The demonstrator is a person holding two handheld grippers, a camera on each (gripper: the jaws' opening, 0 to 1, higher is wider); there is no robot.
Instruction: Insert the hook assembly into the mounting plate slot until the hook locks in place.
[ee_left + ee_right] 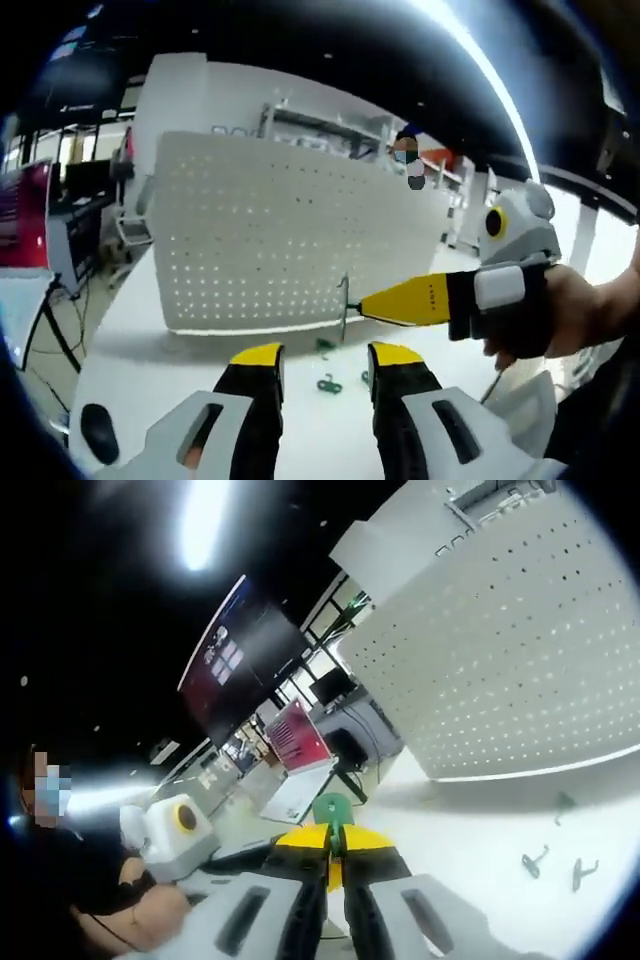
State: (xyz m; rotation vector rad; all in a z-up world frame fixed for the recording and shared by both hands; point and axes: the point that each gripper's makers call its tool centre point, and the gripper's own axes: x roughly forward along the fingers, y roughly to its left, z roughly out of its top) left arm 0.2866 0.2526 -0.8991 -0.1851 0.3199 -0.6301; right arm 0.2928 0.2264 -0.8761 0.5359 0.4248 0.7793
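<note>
A white perforated mounting plate stands upright on the white table, ahead of my left gripper. That gripper hovers open over the table with nothing between its yellow tips. My right gripper reaches in from the right, shut on a thin metal hook that hangs just in front of the plate's lower edge. In the right gripper view, my right gripper pinches the hook's green base, and the mounting plate lies off to the upper right.
Loose green hooks lie on the table between my left jaws and the plate; loose hooks also lie right of the right jaws. A black object sits near the table's left edge. Desks and a red screen stand beyond.
</note>
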